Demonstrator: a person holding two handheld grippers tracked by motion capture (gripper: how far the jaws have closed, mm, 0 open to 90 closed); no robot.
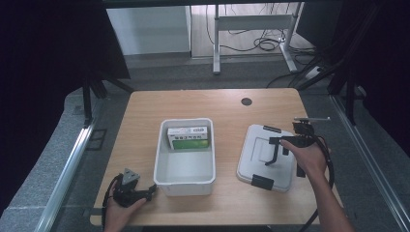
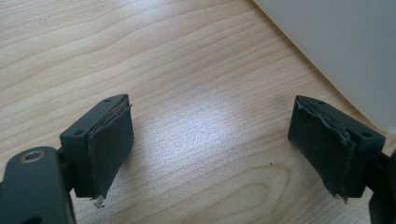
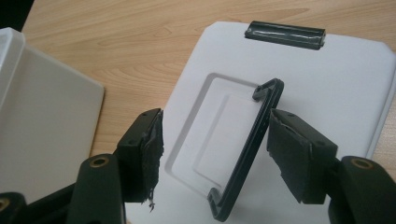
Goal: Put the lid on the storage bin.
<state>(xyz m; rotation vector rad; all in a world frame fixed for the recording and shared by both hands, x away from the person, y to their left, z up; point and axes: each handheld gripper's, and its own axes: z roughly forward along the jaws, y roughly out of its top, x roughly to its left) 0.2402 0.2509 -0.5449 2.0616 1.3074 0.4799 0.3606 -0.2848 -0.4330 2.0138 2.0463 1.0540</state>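
A white bin point(image 1: 184, 181) stands mid-table with a green and white box point(image 1: 189, 137) lying against its far wall. To its right lies the white lid point(image 1: 254, 152), its black handle point(image 1: 273, 151) flipped up. My right gripper point(image 1: 280, 142) is over the lid. In the right gripper view it point(image 3: 215, 144) is open, with the handle point(image 3: 252, 144) standing between the jaws, close to the right one, above the lid point(image 3: 336, 74). My left gripper point(image 1: 147, 191) rests by the bin's front left corner; it point(image 2: 210, 144) is open over bare wood, beside the bin wall point(image 2: 345, 46).
Black latches point(image 1: 261, 182) sit at the lid's near and far ends, the far latch point(image 3: 285, 34) showing in the right gripper view. A round hole point(image 1: 246, 101) marks the table's far side. Bare wood lies left of the bin. Desk legs and cables point(image 1: 263, 43) are on the floor beyond.
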